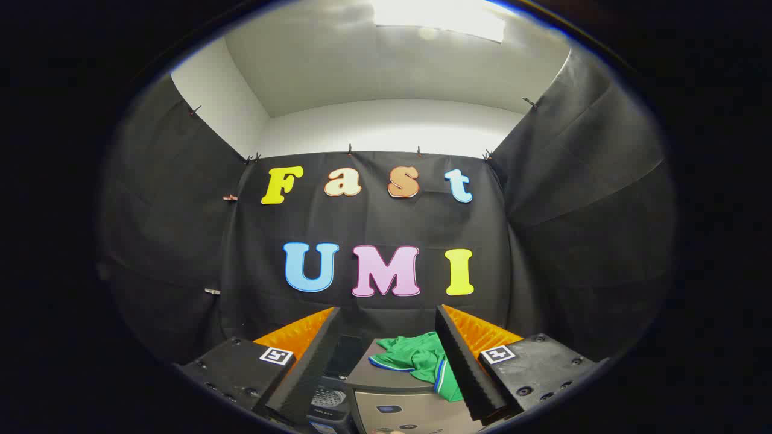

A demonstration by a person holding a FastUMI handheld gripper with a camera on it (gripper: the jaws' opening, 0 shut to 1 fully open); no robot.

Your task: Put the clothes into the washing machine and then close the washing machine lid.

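A green garment with a blue-and-white striped hem (419, 357) lies bunched on the flat grey top of a small washing machine (386, 377), and part of it hangs over the front edge. The machine sits low between my two fingers and a little beyond them. My gripper (386, 325) is open, its fingers spread wide, with nothing between the pads. The right finger (461, 361) stands in front of the garment's right side and hides part of it. The machine's front panel (398, 413) carries a few small buttons at its lower edge.
A dark object with a mesh or perforated top (329, 398) stands just left of the machine, behind my left finger (307, 367). Black cloth walls close in the booth at the back and on both sides, a short way beyond the machine.
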